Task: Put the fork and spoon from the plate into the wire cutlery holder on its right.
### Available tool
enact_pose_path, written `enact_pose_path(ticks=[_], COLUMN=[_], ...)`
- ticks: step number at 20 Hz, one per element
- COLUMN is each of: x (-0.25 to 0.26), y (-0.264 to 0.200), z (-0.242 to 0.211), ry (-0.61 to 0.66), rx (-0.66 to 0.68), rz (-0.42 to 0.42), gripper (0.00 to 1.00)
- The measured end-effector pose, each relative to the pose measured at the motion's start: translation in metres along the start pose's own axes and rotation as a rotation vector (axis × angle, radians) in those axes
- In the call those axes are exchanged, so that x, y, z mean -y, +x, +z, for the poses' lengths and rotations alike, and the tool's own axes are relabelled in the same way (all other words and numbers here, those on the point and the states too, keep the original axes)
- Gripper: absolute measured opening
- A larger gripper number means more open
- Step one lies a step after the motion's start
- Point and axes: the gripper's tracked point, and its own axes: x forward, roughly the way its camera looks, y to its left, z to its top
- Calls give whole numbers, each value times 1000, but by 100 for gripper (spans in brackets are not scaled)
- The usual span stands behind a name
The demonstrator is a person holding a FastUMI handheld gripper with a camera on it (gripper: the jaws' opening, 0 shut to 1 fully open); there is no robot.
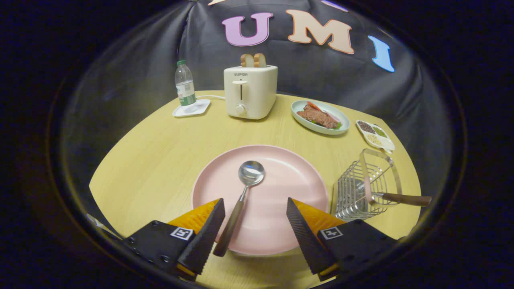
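1. Your gripper [255, 208] sits low over the near rim of the plate [297, 188], pointed across the table [160, 160], fingers wide apart and holding nothing.
2. The spoon [243, 192] lies on the plate, bowl away from you, handle running back just inside your left finger, maybe touching it, hard to say.
3. The holder [357, 188] stands right of the plate with the fork's handle [405, 198] sticking out sideways.

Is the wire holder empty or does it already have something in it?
Not empty. One wooden-handled utensil sits in the wire cutlery holder, handle sticking out; cannot tell whether it's the fork. The spoon lies on the pink plate, between the open gripper fingers.
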Motion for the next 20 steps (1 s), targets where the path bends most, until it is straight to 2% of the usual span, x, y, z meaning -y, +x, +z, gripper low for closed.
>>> enact_pose_path(ticks=[5, 10, 11, 13, 15, 20], x=[-15, -12, -4, -5, -3, 9], y=[6, 8, 11, 11, 7, -8], z=[-17, -27, -26, -29, -26, -19], ry=[-32, -33, -33, -8, -10, -49], rx=[-56, -94, -91, -115, -135, -186], rz=[25, 4, -27, -6, 12, 39], gripper=[68, 32, 24, 12, 8, 8])
